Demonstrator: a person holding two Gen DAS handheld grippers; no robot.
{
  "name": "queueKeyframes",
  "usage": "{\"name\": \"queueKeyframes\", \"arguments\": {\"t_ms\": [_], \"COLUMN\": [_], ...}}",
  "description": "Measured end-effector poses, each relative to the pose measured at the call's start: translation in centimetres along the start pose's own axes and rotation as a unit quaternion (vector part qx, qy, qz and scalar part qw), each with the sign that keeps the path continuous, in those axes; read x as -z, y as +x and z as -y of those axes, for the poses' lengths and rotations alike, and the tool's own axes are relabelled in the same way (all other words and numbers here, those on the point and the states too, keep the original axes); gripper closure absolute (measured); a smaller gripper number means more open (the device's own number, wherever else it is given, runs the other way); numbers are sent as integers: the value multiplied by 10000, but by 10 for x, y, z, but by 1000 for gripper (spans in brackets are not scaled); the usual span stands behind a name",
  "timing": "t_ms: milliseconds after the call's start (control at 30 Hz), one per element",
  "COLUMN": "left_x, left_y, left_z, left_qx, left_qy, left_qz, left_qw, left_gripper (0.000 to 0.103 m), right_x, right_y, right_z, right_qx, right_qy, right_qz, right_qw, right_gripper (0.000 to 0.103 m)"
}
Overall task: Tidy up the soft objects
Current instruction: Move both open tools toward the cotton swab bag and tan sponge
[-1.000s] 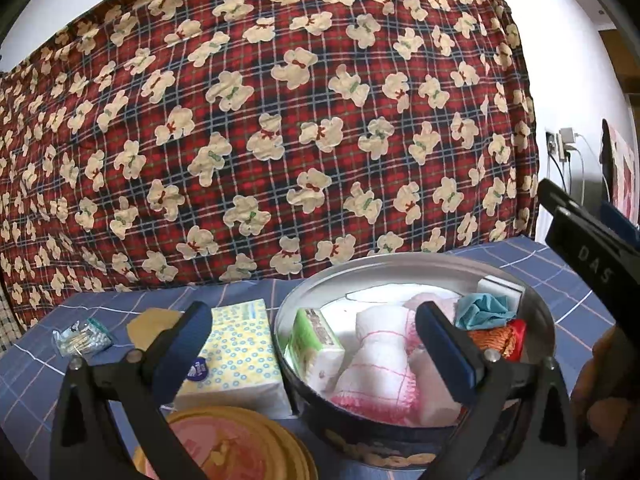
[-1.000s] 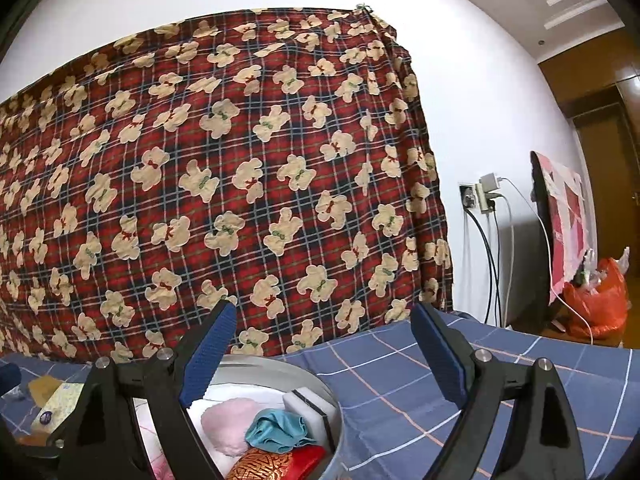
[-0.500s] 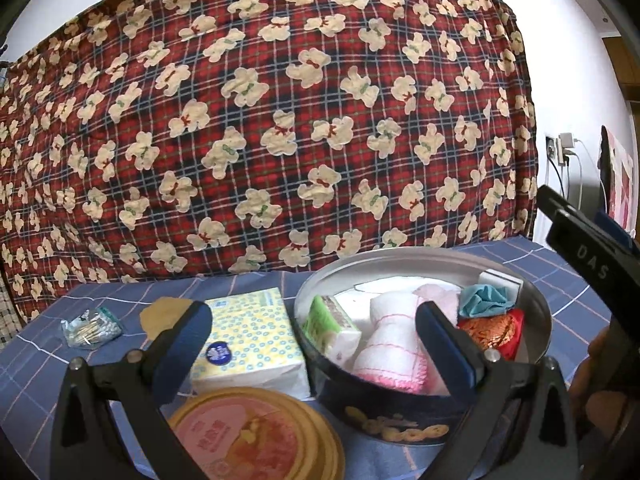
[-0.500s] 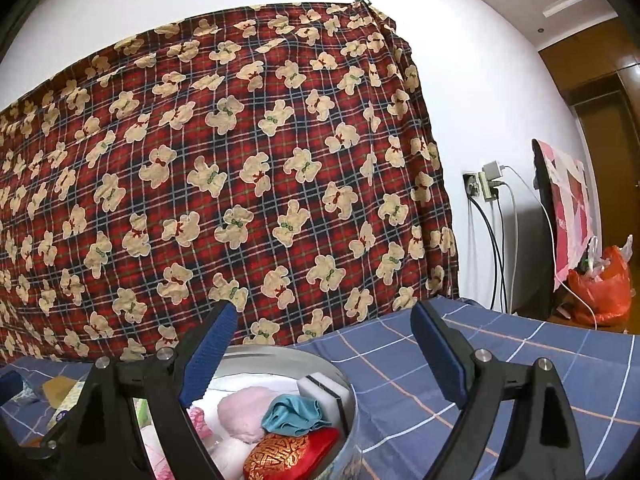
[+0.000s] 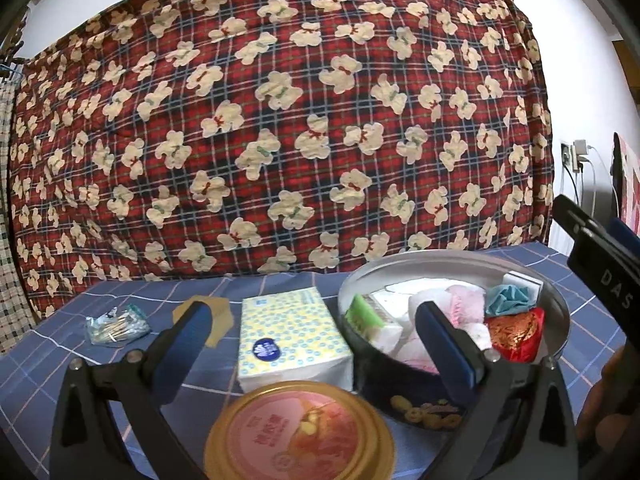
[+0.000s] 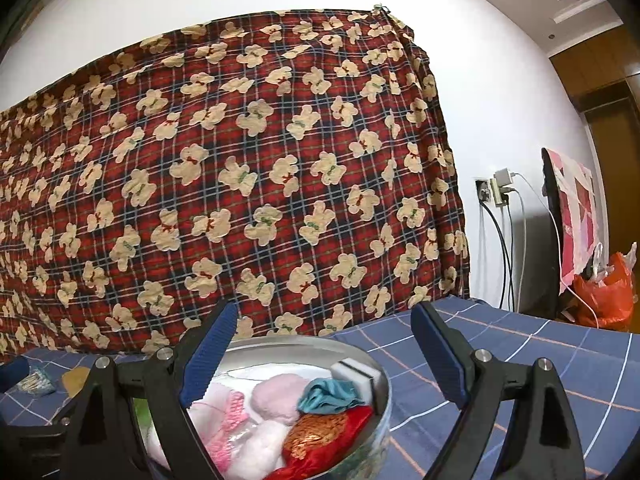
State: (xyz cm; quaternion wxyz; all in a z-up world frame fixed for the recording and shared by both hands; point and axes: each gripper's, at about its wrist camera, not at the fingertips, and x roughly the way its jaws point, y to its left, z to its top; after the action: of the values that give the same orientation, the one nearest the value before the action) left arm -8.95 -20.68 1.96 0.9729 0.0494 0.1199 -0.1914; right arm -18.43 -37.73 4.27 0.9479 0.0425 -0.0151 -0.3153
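A: How are the two grippers standing?
B: The left gripper (image 5: pixel 316 344) is gaping wide with nothing between its blue pads, and the right gripper (image 6: pixel 320 354) is doing the same, holding nothing.
A: What is lying just beyond them?
B: One round tin (image 5: pixel 556 312) is sitting on the blue checked cloth (image 5: pixel 280 284), and one tissue pack (image 5: pixel 290 334) is lying just beside it on the left.
A: And what is sitting inside the tin?
B: One teal cloth (image 6: pixel 330 396), one red and gold pouch (image 6: pixel 320 434), one white sponge (image 6: pixel 356 372), one green-edged packet (image 5: pixel 370 320) and some pink and white towels (image 6: pixel 260 412) I cannot count.
A: Anything else?
B: One gold-rimmed lid (image 5: pixel 300 434) is lying nearest the left gripper, and one bag of cotton swabs (image 5: pixel 116 324) is lying off to the left
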Motion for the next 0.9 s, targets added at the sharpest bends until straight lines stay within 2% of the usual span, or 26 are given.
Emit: {"name": "queueKeyframes", "arguments": {"t_ms": [233,900], "left_x": [2,10], "left_y": [-2,13], "left_z": [-22,-140], "left_qx": [-128,-877], "left_qy": [11,-22], "left_qz": [-36,-300], "left_qw": [9999,9957], "left_gripper": [0,0], "right_x": [4,24], "right_y": [-9,-30], "right_z": [-27,-143], "right_qx": [-300,-1366], "right_qy": [-10,-214], "right_qz": [-115,-476], "right_qw": [9995,9893], "right_gripper": [13,12]}}
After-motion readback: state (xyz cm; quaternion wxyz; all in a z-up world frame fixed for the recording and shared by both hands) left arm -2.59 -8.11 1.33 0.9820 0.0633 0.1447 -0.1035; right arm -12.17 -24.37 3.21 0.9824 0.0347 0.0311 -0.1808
